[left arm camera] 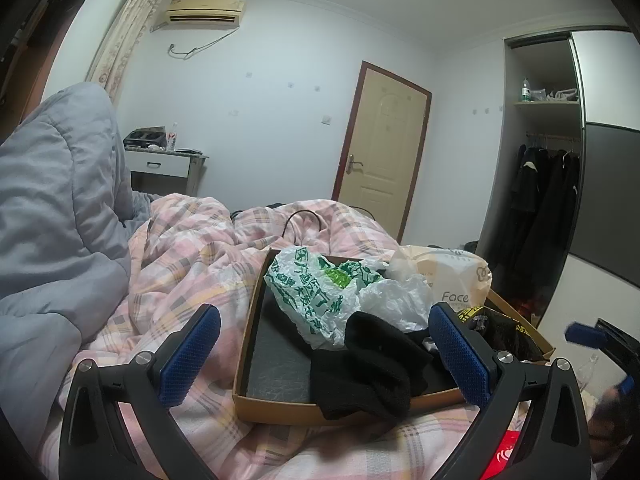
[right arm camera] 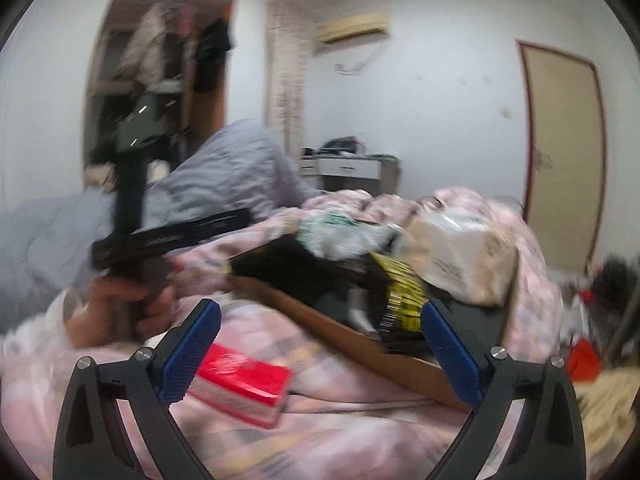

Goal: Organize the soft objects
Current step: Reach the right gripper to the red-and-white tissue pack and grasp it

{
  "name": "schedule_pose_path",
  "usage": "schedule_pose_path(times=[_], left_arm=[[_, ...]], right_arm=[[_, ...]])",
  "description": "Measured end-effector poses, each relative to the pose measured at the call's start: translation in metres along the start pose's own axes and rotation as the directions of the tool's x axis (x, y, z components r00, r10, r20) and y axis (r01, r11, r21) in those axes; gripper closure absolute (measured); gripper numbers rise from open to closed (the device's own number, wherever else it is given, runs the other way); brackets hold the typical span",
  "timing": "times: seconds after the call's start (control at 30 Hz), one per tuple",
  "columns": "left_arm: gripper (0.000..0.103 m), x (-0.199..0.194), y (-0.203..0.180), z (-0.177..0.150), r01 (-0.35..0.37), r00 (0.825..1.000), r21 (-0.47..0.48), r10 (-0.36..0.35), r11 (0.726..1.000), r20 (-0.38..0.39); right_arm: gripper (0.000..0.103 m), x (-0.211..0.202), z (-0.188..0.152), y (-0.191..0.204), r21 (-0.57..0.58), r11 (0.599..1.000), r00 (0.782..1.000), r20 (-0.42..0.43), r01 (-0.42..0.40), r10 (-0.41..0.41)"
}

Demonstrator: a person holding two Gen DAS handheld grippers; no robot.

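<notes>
Left wrist: my left gripper (left arm camera: pixel 324 354) gapes wide, empty, over the cardboard box (left arm camera: pixel 280 406) on the bed; black cloth (left arm camera: pixel 366 372) droops over its rim (likely needs tucking in). Right wrist, blurred: my right gripper (right arm camera: pixel 320 354) gapes empty too, near the red packet (right arm camera: pixel 244 384).

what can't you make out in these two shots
- Green item inside the printed plastic bag, left wrist view: the bag wraps it.
- Yellow and black packet, left wrist view: its print is behind the tool's blue pad.
- Red pack on the quilt, right wrist view: motion blur smears its label.
</notes>
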State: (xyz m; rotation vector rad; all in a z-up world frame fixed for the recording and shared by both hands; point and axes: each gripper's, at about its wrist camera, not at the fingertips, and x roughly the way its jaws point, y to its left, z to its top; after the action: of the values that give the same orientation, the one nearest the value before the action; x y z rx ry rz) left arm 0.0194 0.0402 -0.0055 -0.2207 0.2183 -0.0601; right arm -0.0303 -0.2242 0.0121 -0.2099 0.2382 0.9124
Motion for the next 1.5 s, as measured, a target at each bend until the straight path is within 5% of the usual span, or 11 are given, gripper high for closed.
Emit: schedule_pose_path(times=[0.2, 0.6, 1.2, 1.5], left_arm=[[0.000, 0.001, 0.000, 0.000, 0.000, 1.000, -0.003, 0.000, 1.000, -0.001], [0.000, 0.001, 0.002, -0.001, 0.000, 1.000, -0.011, 0.000, 1.000, -0.004], [0.000, 0.001, 0.002, -0.001, 0.000, 1.000, -0.013, 0.000, 1.000, -0.003], [0.000, 0.001, 0.002, -0.001, 0.001, 1.000, -0.013, -0.001, 1.000, -0.004]], right_arm=[[0.003, 0.032, -0.013, 0.036, -0.163, 0.984, 0.993, -0.108, -0.071, 0.054], [0.003, 0.051, -0.024, 0.027, -0.112, 0.981, 0.970, -0.203, -0.156, 0.131], [0.004, 0.050, -0.029, 0.038, -0.149, 0.975, 0.963, -0.240, -0.163, 0.124], [0.004, 0.045, -0.027, 0.039, -0.171, 0.980, 0.977, -0.201, -0.103, 0.068]])
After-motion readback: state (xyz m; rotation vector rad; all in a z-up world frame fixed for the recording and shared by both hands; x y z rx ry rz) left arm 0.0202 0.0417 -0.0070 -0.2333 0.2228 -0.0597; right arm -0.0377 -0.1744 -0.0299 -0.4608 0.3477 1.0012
